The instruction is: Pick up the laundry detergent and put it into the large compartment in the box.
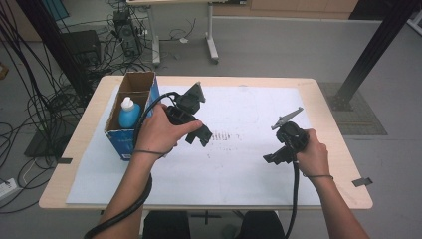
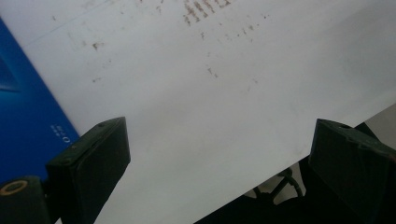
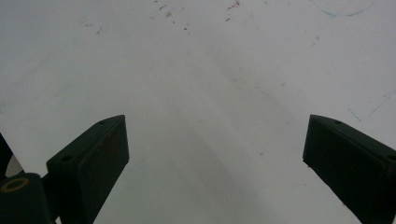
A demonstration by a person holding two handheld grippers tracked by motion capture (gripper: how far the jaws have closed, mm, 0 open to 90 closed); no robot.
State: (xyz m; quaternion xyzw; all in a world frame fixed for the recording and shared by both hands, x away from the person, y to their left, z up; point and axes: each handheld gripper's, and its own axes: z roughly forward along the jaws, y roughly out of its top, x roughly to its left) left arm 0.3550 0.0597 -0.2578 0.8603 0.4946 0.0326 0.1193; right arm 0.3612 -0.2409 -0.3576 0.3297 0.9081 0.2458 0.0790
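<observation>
Where the box (image 1: 130,107) stands open, a blue bottle (image 1: 129,113) inside.

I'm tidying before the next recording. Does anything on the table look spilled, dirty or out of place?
Nothing is spilled or toppled. The white sheet carries a patch of brownish smudges near its middle. The blue bottle stands upright inside the cardboard box at the table's left edge. Both grippers are open and hold nothing.
</observation>
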